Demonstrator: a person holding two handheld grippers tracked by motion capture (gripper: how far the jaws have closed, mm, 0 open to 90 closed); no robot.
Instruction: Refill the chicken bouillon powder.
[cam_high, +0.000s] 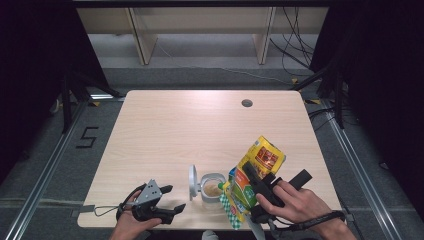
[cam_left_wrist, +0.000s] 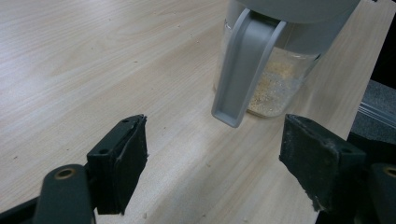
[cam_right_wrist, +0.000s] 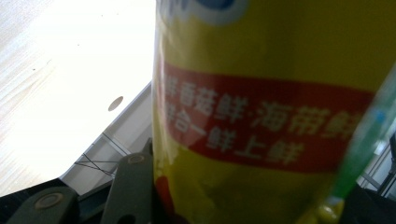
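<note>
A small clear jar (cam_high: 212, 190) with pale granules inside stands near the table's front edge, its grey flip lid (cam_high: 193, 181) standing open on its left side. A yellow packet with red and green print (cam_high: 262, 157) is tilted over the jar, its lower end beside the rim. My right gripper (cam_high: 256, 192) is shut on the packet's middle. In the right gripper view the yellow packet (cam_right_wrist: 261, 93) sits right against the camera. My left gripper (cam_high: 174, 198) rests open to the left of the jar. In the left gripper view the jar (cam_left_wrist: 275, 84) and its hanging lid (cam_left_wrist: 243, 70) lie just beyond the left gripper (cam_left_wrist: 219, 158).
The light wooden table (cam_high: 200, 130) has a round cable hole (cam_high: 246, 103) at the back right. Both hands work close to the front edge. Wooden shelf legs and cables lie on the floor behind the table.
</note>
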